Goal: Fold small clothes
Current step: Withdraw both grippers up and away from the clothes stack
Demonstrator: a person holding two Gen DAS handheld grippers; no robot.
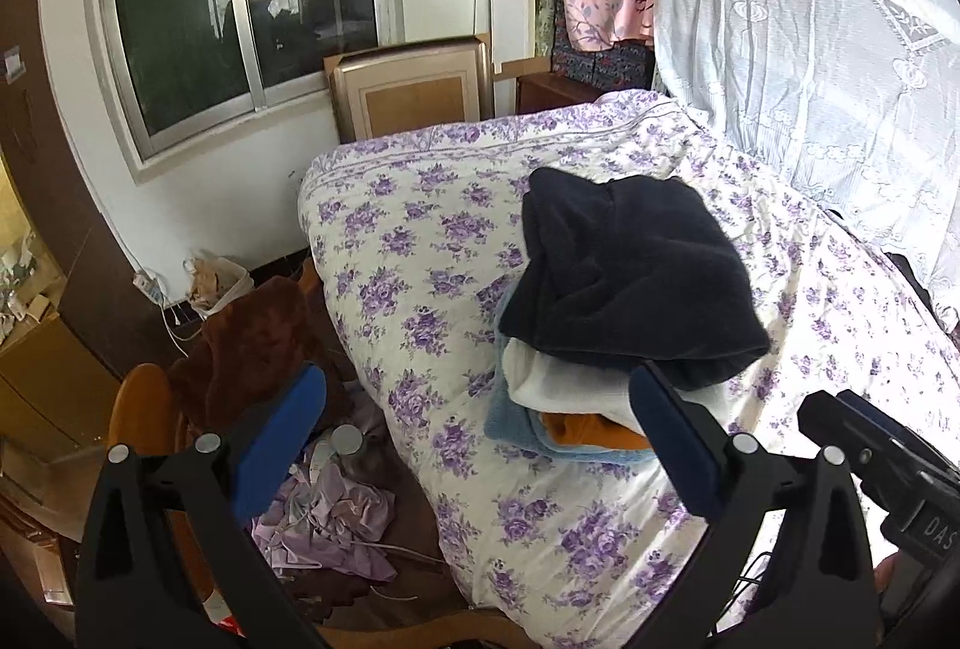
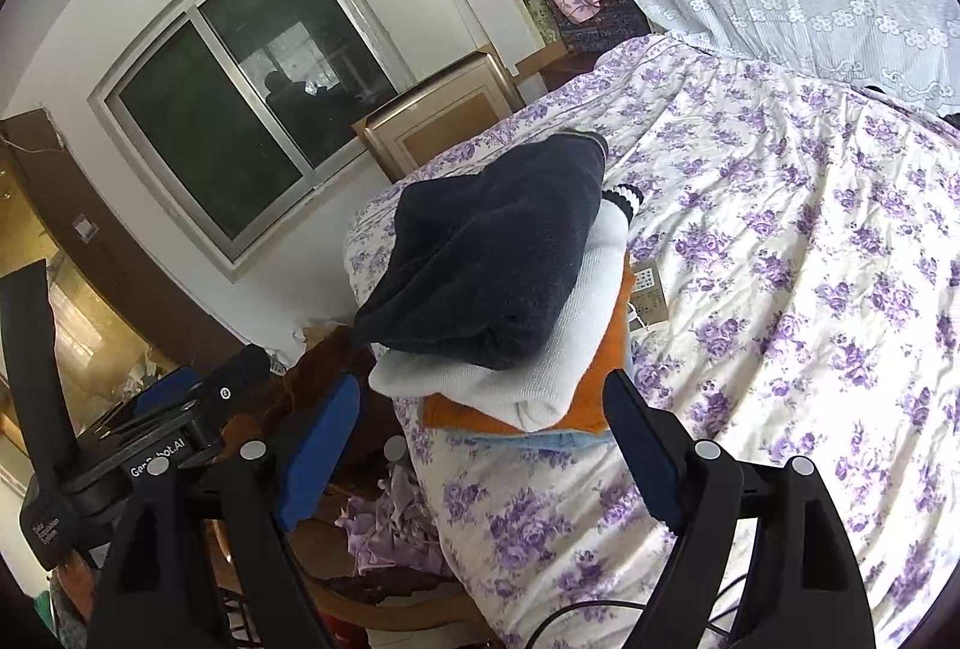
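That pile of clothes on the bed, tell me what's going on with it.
A person is folding small clothes with a handheld gripper in each hand. Four folded pieces sit stacked on the floral bedspread: a dark garment on top, then a white one, an orange one, and a light blue one at the bottom. The left gripper and right gripper are both open, empty, and just short of the stack.
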